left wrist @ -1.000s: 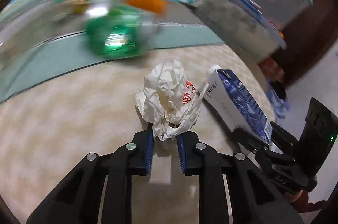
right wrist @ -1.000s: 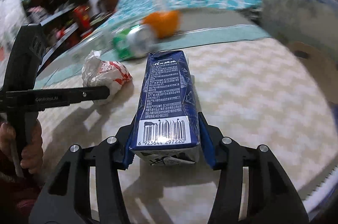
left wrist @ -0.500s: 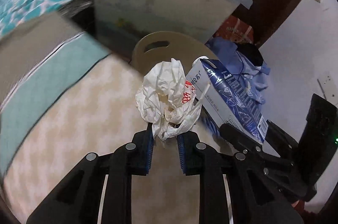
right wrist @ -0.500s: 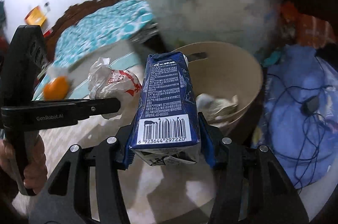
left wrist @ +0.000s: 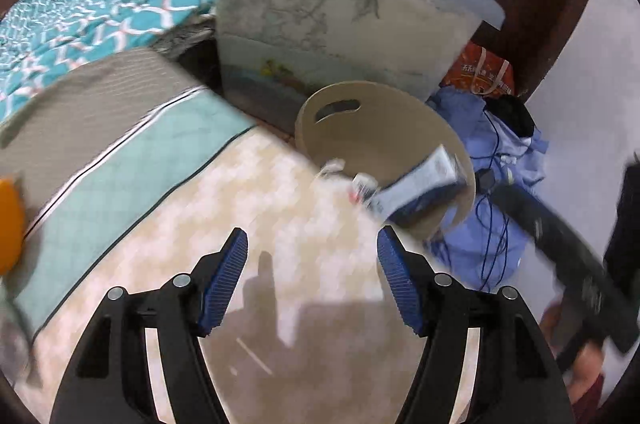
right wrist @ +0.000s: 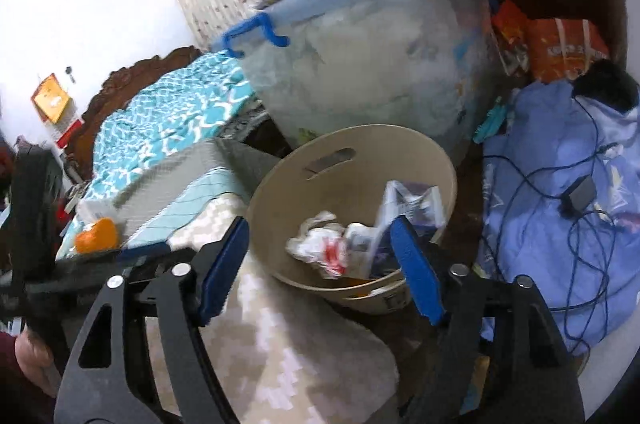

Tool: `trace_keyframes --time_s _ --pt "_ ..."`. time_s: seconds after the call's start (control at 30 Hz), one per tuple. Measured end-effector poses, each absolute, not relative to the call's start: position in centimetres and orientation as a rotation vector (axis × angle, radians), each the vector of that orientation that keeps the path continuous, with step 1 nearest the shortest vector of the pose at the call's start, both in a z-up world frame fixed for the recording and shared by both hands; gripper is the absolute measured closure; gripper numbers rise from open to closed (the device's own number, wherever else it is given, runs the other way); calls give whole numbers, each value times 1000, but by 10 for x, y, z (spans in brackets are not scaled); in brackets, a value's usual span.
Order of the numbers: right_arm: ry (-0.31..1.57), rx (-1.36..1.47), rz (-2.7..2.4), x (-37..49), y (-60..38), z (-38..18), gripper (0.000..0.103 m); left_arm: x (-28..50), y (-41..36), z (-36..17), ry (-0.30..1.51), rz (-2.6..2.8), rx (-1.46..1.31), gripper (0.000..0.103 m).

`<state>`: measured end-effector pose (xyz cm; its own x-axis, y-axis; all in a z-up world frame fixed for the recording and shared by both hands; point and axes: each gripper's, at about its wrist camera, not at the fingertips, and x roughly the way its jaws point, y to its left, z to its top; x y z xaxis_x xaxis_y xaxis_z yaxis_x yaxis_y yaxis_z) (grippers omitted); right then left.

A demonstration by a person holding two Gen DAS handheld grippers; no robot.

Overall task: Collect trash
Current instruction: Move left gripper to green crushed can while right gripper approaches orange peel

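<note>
1. The left tongs (left wrist: 312, 272) are spreading, nothing between the blue pads; they point down over the patterned bed cover toward the beige bin (left wrist: 400, 127).
2. The right tongs (right wrist: 320, 256) are likewise spreading and empty, with the bin (right wrist: 280, 191) just beyond their tips.
3. The blue carton (right wrist: 412, 207) is blurred and tilted inside the bin on its far-right side; it looks to be dropping in, or only just landed.
4. The crumpled wrapper (right wrist: 320, 248) lies inside the bin, left of the carton and beside other paper scraps.
5. Judged step: the release of two pieces of trash into the bin.
6. On the bed, well left of the bin, an orange thing (right wrist: 96, 236) sits on the teal blanket; whether it is trash cannot be told.
7. The next move likely calls for swinging both tongs away from the bin and back over the bed to look for remaining litter, jaws kept wide.
</note>
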<state>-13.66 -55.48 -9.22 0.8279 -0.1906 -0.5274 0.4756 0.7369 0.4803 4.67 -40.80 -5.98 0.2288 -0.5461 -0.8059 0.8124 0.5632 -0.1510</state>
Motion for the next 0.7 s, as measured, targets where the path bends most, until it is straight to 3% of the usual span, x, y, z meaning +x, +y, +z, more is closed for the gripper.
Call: trace_keyframes --time_s 0.23,0.33,0.43,0.57,0.7 --pt "530 655 -138 -90 -498 -82 39 44 -281 -55 928 -828 316 39" --pt "584 714 23 -58 -471 -84 40 60 -221 -47 926 -740 223 39" --pt "632 734 135 -17 -438 -81 48 88 -162 -40 942 -658 51 40" --pt "705 731 248 49 -391 -78 66 120 -110 -42 983 -596 -127 55" --pt "758 703 279 101 -352 -78 69 131 -79 -47 1001 -572 -220 55"
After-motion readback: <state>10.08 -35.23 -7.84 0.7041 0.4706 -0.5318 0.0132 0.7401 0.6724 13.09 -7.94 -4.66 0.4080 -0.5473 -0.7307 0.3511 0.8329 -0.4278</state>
